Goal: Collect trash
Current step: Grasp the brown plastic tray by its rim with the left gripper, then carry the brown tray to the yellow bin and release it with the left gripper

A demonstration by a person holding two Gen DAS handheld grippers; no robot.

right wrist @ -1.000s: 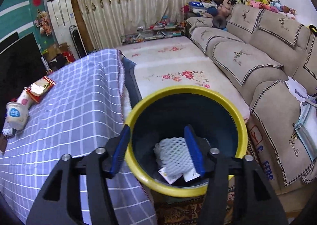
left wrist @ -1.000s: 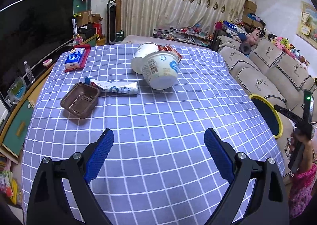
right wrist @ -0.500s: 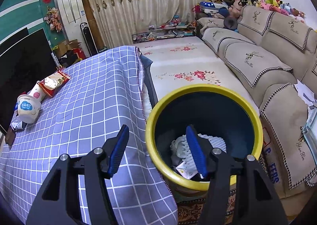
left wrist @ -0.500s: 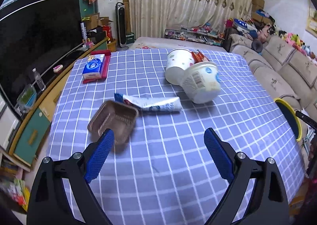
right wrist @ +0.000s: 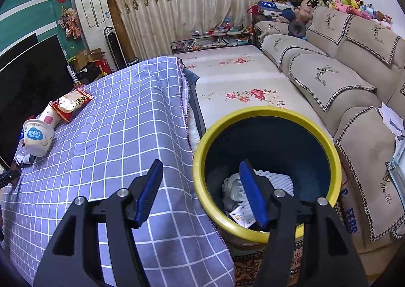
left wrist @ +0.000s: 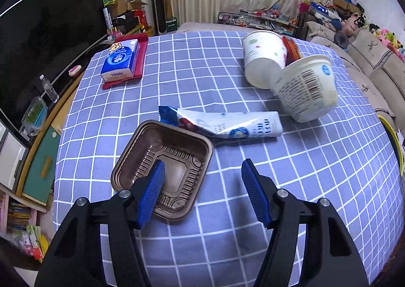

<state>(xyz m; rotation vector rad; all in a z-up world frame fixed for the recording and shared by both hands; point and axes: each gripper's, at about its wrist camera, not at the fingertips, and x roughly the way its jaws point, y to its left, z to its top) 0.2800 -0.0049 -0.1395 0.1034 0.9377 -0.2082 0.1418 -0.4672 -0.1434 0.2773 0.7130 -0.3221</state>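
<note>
Blue checked tablecloth (left wrist: pixel 227 211) w/ litter: left gripper (left wrist: pixel 202 180), jaws just been closing, half-open, straddles brown tray (left wrist: pixel 177 150) rim. Right gripper (right wrist: pixel 200 188) half-open, empty, over yellow-rimmed bin (right wrist: pixel 268 112).

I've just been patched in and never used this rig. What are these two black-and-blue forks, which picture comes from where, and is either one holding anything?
No robot arm here: a person carries a two-finger tool in each hand, with a fisheye camera looking along its fingers.

Left wrist view: the left gripper over the checked table. Its jaws have just been closing, one finger inside the brown tray, but nothing is gripped yet. Beyond lie a wrapper, two cups and a tissue pack.

Right wrist view: the right gripper, open and empty, above the yellow-rimmed bin, which already holds trash.
</note>
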